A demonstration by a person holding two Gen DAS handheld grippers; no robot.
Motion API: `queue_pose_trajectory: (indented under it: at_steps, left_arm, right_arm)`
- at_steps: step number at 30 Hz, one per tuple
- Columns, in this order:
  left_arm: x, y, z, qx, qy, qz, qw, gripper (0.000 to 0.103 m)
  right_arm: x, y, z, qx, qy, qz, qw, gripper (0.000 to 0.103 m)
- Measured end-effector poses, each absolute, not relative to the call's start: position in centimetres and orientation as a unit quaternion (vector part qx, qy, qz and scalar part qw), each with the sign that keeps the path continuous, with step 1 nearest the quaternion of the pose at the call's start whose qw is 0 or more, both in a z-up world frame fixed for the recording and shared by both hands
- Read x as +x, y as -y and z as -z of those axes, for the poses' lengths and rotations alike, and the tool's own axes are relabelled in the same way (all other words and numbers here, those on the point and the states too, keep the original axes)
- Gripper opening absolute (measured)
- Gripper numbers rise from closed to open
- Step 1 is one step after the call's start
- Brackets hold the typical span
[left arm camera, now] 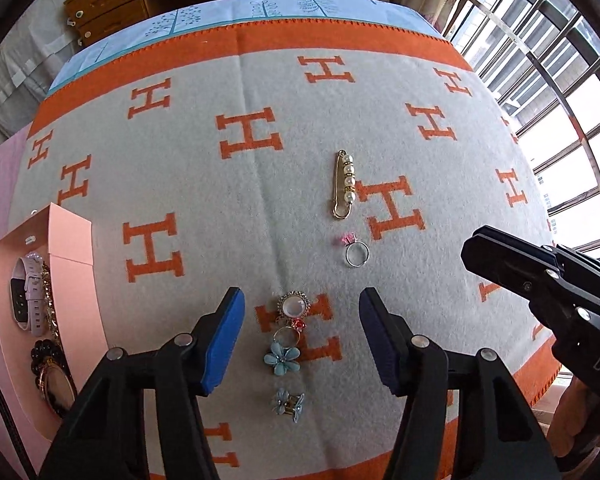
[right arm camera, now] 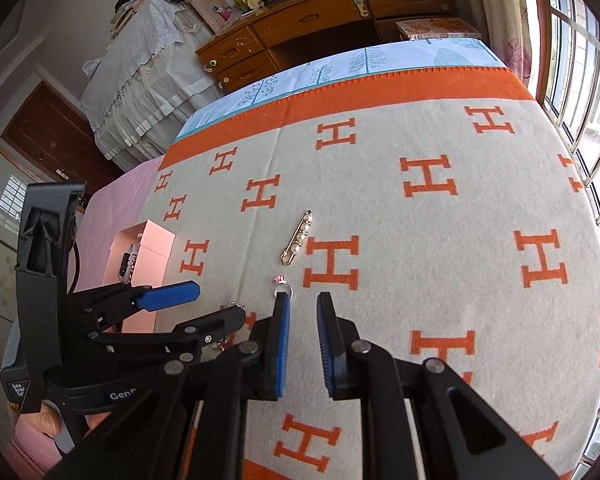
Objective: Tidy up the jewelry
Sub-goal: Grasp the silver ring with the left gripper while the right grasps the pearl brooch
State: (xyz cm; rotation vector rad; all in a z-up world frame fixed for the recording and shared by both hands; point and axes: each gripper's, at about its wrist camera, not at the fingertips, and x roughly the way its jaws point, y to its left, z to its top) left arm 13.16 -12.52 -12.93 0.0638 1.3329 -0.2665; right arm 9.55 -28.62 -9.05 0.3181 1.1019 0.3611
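Note:
On the grey blanket with orange H marks (left arm camera: 204, 196) lies a row of jewelry: a gold pearl pin (left arm camera: 346, 184), a silver ring with a pink stone (left arm camera: 356, 252), a round rhinestone-edged piece (left arm camera: 294, 306), a red-stone ring (left arm camera: 288, 332), a blue flower (left arm camera: 282, 356) and a blue flower clip (left arm camera: 288, 402). My left gripper (left arm camera: 302, 296) points down over the near pieces, open, one blue pad on each side of them, touching none. My right gripper (right arm camera: 303, 298) hovers just short of the pink-stone ring (right arm camera: 283, 286), its pads a narrow gap apart with nothing between them.
A pink box (left arm camera: 72, 240) at the left holds a white watch (left arm camera: 24, 296), a gold chain and a black bead bracelet (left arm camera: 46, 354). Barred windows (left arm camera: 560, 92) run along the right edge of the bed. A wooden desk (right arm camera: 320, 28) stands beyond the far end.

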Motion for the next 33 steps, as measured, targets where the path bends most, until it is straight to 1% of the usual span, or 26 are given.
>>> queue_pose_trajectory:
  at_steps: [2, 4, 6, 10, 12, 14, 17, 22, 28, 30, 33]
  left_arm:
    - [13.3, 12.7, 13.3, 0.032, -0.62, 0.121, 0.775, 0.058]
    - [13.4, 12.9, 13.6, 0.033, -0.622, 0.121, 0.773, 0.055]
    - [13.7, 13.2, 14.0, 0.032, -0.628, 0.123, 0.768, 0.047]
    - [13.8, 13.5, 14.6, 0.031, -0.637, 0.125, 0.76, 0.042]
    - [14.0, 13.5, 14.9, 0.026, -0.641, 0.126, 0.756, 0.035]
    - [14.0, 13.4, 15.1, 0.022, -0.645, 0.125, 0.754, 0.031]
    - [14.1, 13.0, 15.4, 0.017, -0.648, 0.121, 0.752, 0.023]
    - [14.1, 12.5, 15.5, 0.013, -0.649, 0.121, 0.751, 0.02]
    - [14.0, 12.7, 15.3, 0.025, -0.649, 0.118, 0.751, 0.02]
    - [14.0, 12.9, 15.1, 0.033, -0.645, 0.118, 0.754, 0.023]
    - [14.1, 13.1, 15.3, 0.043, -0.643, 0.121, 0.755, 0.023]
  right_arm:
    - [9.7, 28.5, 9.3, 0.148, -0.52, -0.17, 0.824, 0.015]
    - [9.8, 28.4, 9.4, 0.146, -0.521, -0.17, 0.824, 0.015]
    - [9.9, 28.3, 9.5, 0.146, -0.521, -0.171, 0.823, 0.015]
    - [10.0, 28.3, 9.6, 0.149, -0.52, -0.171, 0.823, 0.015]
    - [10.1, 28.4, 9.6, 0.15, -0.52, -0.169, 0.824, 0.015]
    - [10.1, 28.5, 9.7, 0.15, -0.52, -0.167, 0.824, 0.015]
    - [10.0, 28.5, 9.7, 0.151, -0.521, -0.167, 0.824, 0.015]
    - [10.1, 28.4, 9.6, 0.143, -0.521, -0.167, 0.825, 0.015]
    - [10.4, 27.6, 9.7, 0.137, -0.525, -0.17, 0.822, 0.015]
    - [10.4, 27.3, 9.6, 0.134, -0.525, -0.172, 0.822, 0.015]
    - [10.4, 27.0, 9.7, 0.13, -0.525, -0.173, 0.823, 0.015]
